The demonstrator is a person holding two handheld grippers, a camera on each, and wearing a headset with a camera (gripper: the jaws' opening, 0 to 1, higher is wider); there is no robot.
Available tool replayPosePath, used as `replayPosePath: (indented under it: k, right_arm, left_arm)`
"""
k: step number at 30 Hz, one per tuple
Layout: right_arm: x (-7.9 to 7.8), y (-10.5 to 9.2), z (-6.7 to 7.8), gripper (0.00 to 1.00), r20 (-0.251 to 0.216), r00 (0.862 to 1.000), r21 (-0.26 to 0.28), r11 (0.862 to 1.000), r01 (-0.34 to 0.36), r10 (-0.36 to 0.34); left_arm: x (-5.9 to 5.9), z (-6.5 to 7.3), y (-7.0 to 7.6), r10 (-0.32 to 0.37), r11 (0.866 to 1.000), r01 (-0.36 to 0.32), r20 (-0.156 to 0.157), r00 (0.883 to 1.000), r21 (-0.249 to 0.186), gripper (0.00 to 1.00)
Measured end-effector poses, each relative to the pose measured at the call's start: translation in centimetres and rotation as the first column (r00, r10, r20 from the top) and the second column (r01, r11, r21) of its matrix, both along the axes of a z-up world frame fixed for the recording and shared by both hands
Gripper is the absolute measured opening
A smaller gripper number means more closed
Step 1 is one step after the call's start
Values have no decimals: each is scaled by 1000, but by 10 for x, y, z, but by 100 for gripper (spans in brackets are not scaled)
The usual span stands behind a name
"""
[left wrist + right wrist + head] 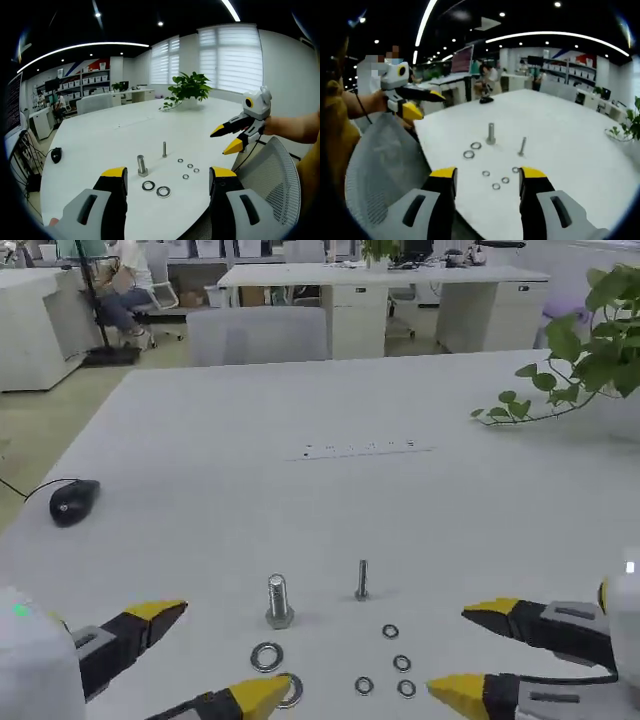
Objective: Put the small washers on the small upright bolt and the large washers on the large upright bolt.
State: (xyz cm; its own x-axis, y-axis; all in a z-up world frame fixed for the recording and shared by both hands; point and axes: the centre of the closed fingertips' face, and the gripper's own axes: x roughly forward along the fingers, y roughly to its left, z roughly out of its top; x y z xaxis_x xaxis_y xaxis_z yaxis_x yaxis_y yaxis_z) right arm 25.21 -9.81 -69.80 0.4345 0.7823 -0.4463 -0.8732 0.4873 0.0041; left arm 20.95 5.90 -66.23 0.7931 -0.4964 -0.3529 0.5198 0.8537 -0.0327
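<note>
Count: 1 large bolt, 1 small bolt, 2 large washers, 4 small washers, 1 computer mouse, 1 leafy plant.

Even, bright light comes from ceiling strips and far windows, so the white table carries only faint shadows. Both gripper views bow strongly at their edges, and the head view is slightly soft.

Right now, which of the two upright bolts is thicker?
The large bolt, on the left in the head view; the small bolt beside it is much thinner.
</note>
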Motion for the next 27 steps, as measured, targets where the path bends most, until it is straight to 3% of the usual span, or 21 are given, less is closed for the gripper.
replayPosePath:
  k: [16, 27]
  right_arm:
    - [-9, -7, 2, 51, 0, 1000, -10, 1000, 8, -8]
    - [-1, -4, 3, 50, 5, 1000, -7, 1000, 0, 0]
  left_arm:
    - [-9, 5, -3, -1, 1000, 1, 2, 1000, -9, 65]
    - [-3, 1, 5, 30, 999, -30, 0, 1000, -17, 65]
